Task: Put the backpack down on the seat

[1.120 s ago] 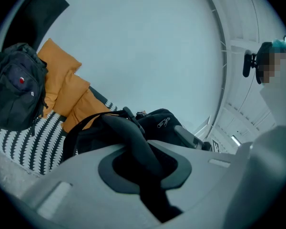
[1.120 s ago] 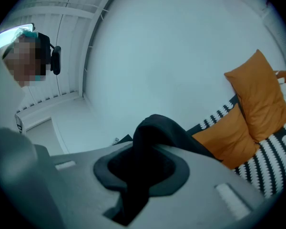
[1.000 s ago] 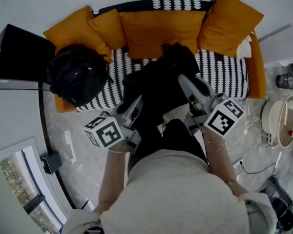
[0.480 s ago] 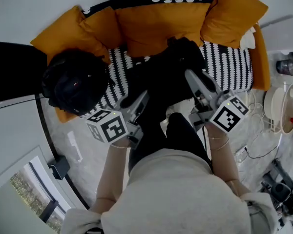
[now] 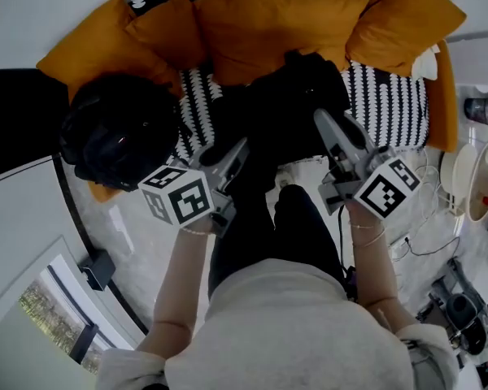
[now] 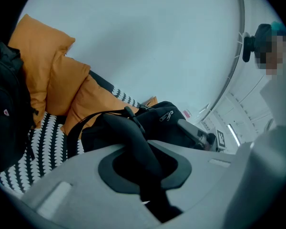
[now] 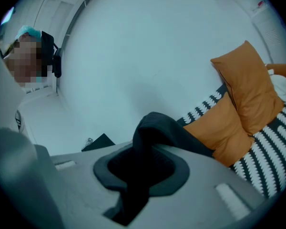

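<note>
**Land the base flat and deep on the seat, then release**

Both claws are clenched on the load. The left claw [image 5: 237, 151] grips a black shoulder strap [image 6: 133, 142], and the right claw [image 5: 321, 122] pinches a fold of black webbing or fabric [image 7: 155, 128]. The backpack [image 5: 285, 104] hangs between them over the middle of the sofa's striped seat [image 5: 386, 108], in front of the orange cushions [image 5: 260, 31]. No view shows whether its base already bears on the seat.

A second black bag [image 5: 118, 132] sits at the seat's left end, apart from the backpack, so the middle stretch looks like the place to aim for.

The step likely goes best with the two claws level and lowered together, so the base meets the seat flat. It should land well back from the front edge, with the pack leaning towards the cushions. A base set near the edge could tip forward onto the floor. Letting go seems safe only once the straps go slack.
</note>
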Demonstrator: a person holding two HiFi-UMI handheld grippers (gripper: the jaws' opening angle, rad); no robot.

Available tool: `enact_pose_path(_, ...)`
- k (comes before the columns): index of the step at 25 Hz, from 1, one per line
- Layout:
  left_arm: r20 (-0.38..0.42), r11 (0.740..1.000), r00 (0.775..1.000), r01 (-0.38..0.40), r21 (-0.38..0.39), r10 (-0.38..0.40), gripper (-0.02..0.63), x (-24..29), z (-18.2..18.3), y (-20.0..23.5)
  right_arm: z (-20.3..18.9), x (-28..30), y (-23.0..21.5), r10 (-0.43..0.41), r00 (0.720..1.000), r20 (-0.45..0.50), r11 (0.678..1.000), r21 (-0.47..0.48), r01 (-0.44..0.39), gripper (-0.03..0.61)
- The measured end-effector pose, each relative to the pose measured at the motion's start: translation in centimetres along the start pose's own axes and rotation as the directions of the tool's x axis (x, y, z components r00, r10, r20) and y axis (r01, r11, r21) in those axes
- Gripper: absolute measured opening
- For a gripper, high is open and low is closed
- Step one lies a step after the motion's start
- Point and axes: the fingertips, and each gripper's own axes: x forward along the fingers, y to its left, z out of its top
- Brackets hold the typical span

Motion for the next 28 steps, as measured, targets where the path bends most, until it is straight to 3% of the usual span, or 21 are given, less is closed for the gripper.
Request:
enact_pose_path(16, -0.077, 0.998, 0.996, -0.052, -0.033, 0.049, 0.048, 5.8, -2.2, 8.4, -5.3, 4.6, -7.9, -0.112, 0.993, -0.023, 0.993, 0.041, 0.113, 0.066)
enact_pose_path(28, -0.1, 0.994, 0.992, -0.079, -0.072, 0.072, 0.048, 8.6, -7.1, 13.4, -10.8, 4.9, -12.8, -0.132, 0.988, -0.08, 0.989, 0.05, 0.136, 0.066)
